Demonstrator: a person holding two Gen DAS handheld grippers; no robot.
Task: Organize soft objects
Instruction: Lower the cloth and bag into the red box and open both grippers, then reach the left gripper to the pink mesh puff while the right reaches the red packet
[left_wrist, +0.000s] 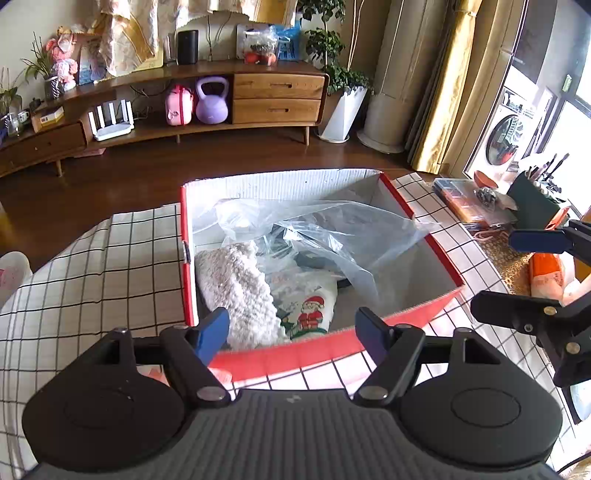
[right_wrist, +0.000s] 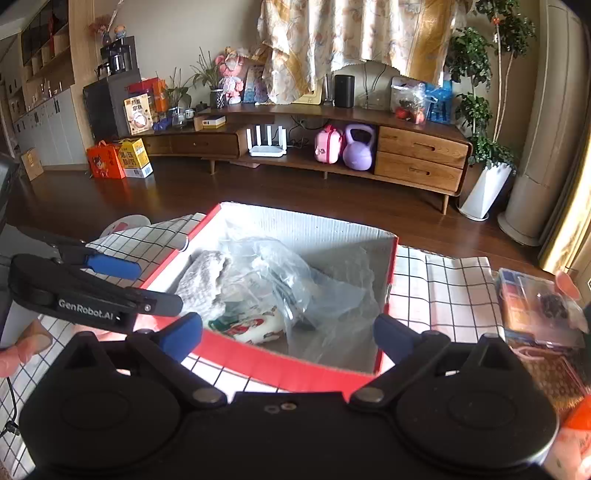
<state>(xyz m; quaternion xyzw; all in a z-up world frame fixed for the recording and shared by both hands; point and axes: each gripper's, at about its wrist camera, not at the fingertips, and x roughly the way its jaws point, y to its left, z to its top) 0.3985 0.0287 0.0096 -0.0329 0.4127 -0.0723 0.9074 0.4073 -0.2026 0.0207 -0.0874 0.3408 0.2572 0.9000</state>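
Left gripper (left_wrist: 291, 332) sits nearest the lens, hovering just short of the near red wall of the open red cardboard box with white corrugated lining (left_wrist: 436, 302); blue-padded fingers (left_wrist: 212, 332) spread wide, holding nothing. Right gripper (right_wrist: 288, 334) is in the same attitude at the box's (right_wrist: 295, 365) near edge, fingers (right_wrist: 183, 332) apart and empty. In the left view the right gripper (left_wrist: 532, 273) shows at the frame's right side, also spread; in the right view the left gripper (right_wrist: 122, 280) crosses the box's left wall.

Soft items are all inside the box:
- fluffy white knitted cloth (left_wrist: 236, 284) against the left wall, greyer in the right view (right_wrist: 205, 284)
- white fabric printed with a Santa figure (left_wrist: 306, 310) just beside it, near the front wall; partly visible in the right view (right_wrist: 251, 326)
- crumpled clear plastic bag (left_wrist: 332, 236) over the middle and right, with dark contents under it that can't be identified; same bag in the right view (right_wrist: 295, 284)

Box rests on a desk under a white cloth with a black grid pattern (left_wrist: 92, 277). Right of the box: a clear plastic case with orange contents (left_wrist: 465, 201) and a dark green holder with utensils (left_wrist: 535, 201).

Behind, across the wooden floor: long wooden cabinet with drawers (left_wrist: 277, 98) holding a purple kettlebell (left_wrist: 211, 101), a pink case (left_wrist: 179, 105) and a white router (left_wrist: 112, 125).
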